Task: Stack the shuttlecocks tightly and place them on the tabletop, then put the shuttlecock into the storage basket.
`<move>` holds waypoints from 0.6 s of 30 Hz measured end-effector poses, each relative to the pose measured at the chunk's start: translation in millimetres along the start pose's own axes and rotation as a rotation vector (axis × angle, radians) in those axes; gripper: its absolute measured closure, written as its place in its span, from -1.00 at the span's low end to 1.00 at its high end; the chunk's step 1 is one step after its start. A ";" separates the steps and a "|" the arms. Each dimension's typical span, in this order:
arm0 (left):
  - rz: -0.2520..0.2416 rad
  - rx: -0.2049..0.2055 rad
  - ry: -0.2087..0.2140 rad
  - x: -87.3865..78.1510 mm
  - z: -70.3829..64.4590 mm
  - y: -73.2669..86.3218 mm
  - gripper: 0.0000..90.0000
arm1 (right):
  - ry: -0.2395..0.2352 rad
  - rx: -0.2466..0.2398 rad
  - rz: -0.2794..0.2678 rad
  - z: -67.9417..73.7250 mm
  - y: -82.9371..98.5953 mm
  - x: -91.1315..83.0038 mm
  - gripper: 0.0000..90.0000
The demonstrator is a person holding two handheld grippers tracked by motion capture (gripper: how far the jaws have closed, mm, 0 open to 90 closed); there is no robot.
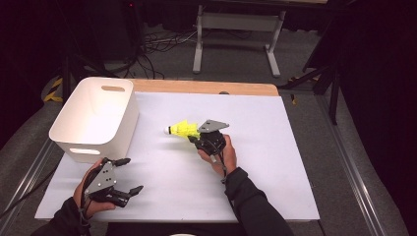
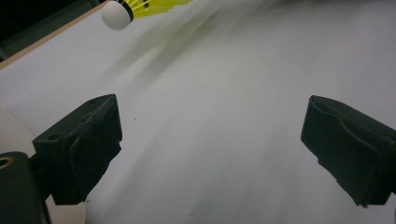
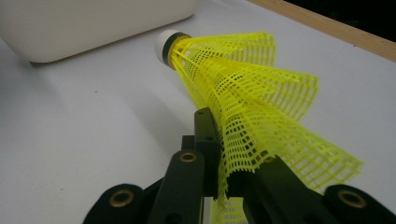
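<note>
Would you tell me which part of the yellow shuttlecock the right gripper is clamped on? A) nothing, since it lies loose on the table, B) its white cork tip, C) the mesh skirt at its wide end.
C: the right gripper pinches the wide mesh skirt of the shuttlecock, whose white cork tip points away toward the white bin.

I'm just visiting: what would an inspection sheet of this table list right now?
Surface: white sheet over a wooden table, bare apart from the things below.
Job's things: yellow shuttlecock, white tip toward the white bin.
Clutter: nothing seen.
Grippers: right gripper shut on the shuttlecock's skirt; left gripper open, holding nothing.
Cables: black cables on the floor beyond the table.
Surroundings: grey floor, dark curtains, a light metal frame.
</note>
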State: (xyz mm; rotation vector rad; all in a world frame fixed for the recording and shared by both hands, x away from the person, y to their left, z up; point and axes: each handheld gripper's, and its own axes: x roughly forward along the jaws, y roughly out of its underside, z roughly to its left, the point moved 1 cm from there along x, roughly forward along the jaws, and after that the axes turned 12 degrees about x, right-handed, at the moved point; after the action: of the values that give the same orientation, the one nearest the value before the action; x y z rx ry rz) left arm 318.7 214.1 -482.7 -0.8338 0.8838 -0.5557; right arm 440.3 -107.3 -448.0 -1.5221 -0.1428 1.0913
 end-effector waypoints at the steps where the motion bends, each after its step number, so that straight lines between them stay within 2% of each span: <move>1: 0.000 0.000 0.000 0.0 0.0 0.0 -0.87 | 0.000 0.000 0.000 0.0 0.0 0.0 0.96; 6: 0.007 -0.007 -0.007 0.9 -0.2 -0.4 -0.84 | -0.008 0.003 -0.014 -1.5 4.3 -9.4 0.96; 18: 0.018 -0.015 -0.007 10.8 5.7 -4.4 -0.83 | -0.021 -0.039 -0.011 -3.8 12.0 -28.4 0.96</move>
State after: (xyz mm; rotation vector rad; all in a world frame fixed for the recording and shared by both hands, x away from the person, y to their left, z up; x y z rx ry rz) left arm 328.8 206.0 -481.8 -0.8400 0.8897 -0.5306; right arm 421.5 -131.5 -443.2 -1.5431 -0.1874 1.1012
